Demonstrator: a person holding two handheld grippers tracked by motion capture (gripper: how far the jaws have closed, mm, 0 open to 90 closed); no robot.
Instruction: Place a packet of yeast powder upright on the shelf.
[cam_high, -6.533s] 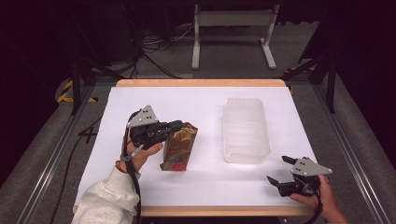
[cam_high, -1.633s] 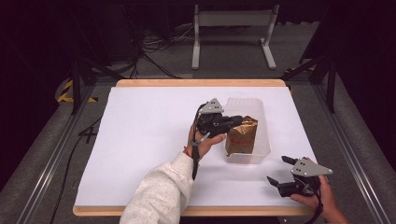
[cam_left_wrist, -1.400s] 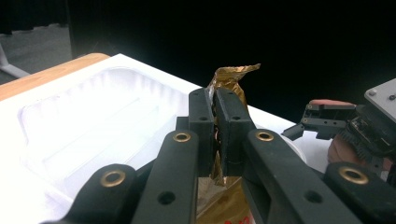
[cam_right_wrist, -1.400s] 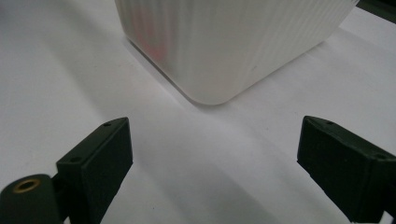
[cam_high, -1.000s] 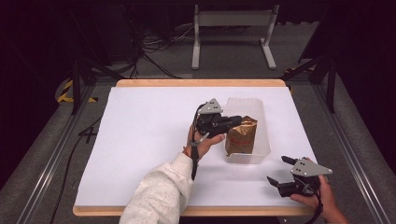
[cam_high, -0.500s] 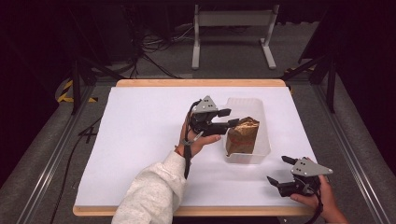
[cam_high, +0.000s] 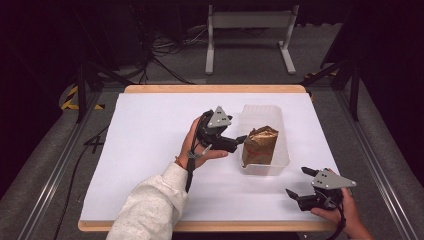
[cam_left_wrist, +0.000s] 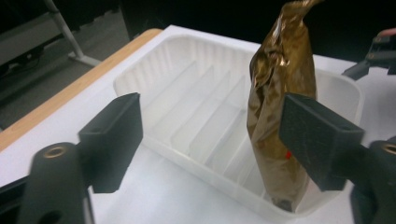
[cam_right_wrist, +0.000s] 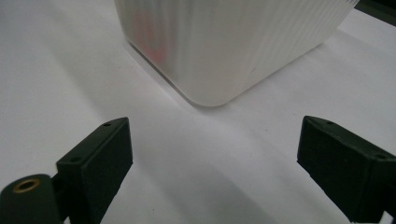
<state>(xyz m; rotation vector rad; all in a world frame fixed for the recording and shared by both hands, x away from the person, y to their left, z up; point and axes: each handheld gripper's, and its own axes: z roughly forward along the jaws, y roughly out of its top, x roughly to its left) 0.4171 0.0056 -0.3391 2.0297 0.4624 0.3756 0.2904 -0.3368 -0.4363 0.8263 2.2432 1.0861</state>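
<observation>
A crinkled gold-brown foil bag stands upright in the near end of a clear ribbed plastic tray. My left gripper sits just left of the tray, pointing at the bag. Its jaws have just been opening and stand apart, with nothing between them. In the left gripper view the bag rises beyond the right-hand jaw of the left gripper, inside the tray. My right gripper rests open near the table's front right corner, and in its own view the right gripper faces the tray's rounded corner.
The white tabletop has a wooden border at the far edge. Beyond it lie cables and a metal stand on the dark floor. The person's left sleeve crosses the front of the table.
The left gripper carried the bag from the table's left into the tray, then opened, let it go and drew back left. The bag stays upright. The right gripper has not moved.
</observation>
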